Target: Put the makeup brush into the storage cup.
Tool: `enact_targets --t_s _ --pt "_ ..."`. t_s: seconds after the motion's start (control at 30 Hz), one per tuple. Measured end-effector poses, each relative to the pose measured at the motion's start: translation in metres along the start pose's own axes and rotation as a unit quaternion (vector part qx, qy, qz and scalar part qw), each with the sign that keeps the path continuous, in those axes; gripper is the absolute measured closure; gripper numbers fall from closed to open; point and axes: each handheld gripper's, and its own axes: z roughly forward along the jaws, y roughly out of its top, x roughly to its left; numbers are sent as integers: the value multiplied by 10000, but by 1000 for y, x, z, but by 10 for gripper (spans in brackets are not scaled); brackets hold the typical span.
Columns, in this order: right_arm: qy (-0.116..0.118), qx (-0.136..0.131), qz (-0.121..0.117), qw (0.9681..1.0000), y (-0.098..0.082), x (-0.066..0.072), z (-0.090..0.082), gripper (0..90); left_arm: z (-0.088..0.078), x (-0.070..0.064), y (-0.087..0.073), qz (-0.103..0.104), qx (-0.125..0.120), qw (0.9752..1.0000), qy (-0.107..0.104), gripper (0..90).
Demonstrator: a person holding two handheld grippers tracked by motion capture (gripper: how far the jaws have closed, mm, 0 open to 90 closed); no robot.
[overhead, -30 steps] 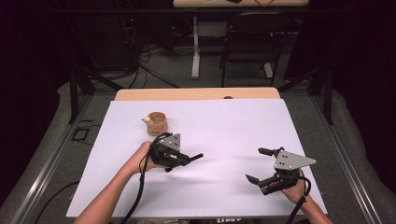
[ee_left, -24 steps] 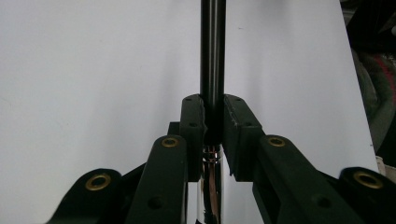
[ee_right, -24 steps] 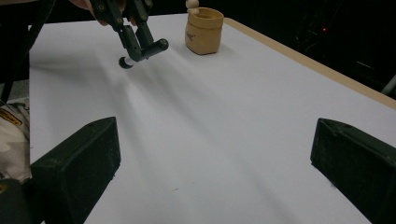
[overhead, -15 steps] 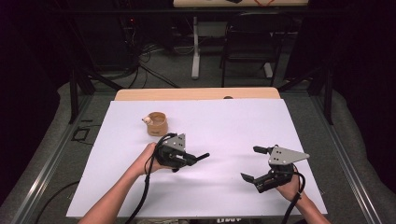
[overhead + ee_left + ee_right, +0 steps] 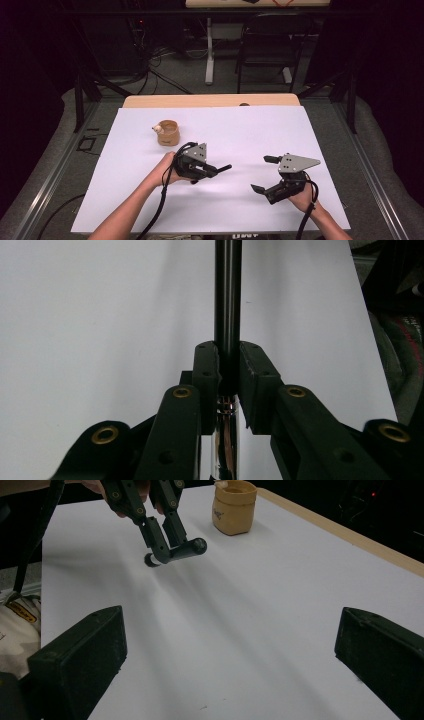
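Gripping a black pen (image 5: pixel 223 168) hard in the left claw (image 5: pixel 209 171), pinched near its shiny back end, with most of the barrel jutting out ahead of the jaws and level above the table (image 5: pixel 240 125). Spread wide and holding nothing on the right claw (image 5: pixel 264 174), aimed across at the pen's free tip. Probably heading for a handover or a pull on the barrel, judging by that facing. Risky on several counts. Pinched so far back, so liable to pivot between the pads at any nudge on the tip, then droop, slip out and roll away over the sheet. Close from the right too soon or off-line and knock the tip aside rather than catch it. Close too near the left claw and meet pad against pad. Let go on the left before gripping firmly on the right and drop the pen. Just behind the left claw, a tan cup (image 5: pixel 168 132), easy to clip with the hand or trailing cable on any swing back, and probably light enough to tip.
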Motion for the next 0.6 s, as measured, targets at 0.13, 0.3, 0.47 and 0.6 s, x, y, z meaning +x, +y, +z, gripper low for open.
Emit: enact_targets --t_s 0.13,0.3,0.47,0.6 --pt "63 176 -39 9998 3 0 6 0 3 1 3 23 41 10000 -56 787" --pt "168 356 -60 9992 4 0 11 0 8 1 5 71 111 9999 -100 787" --pt "223 441 -64 9988 5 1 15 0 14 1 8 145 225 9995 -170 786" --pt "297 486 -63 9984 8 1 19 8 19 1 11 188 307 9991 -231 787"
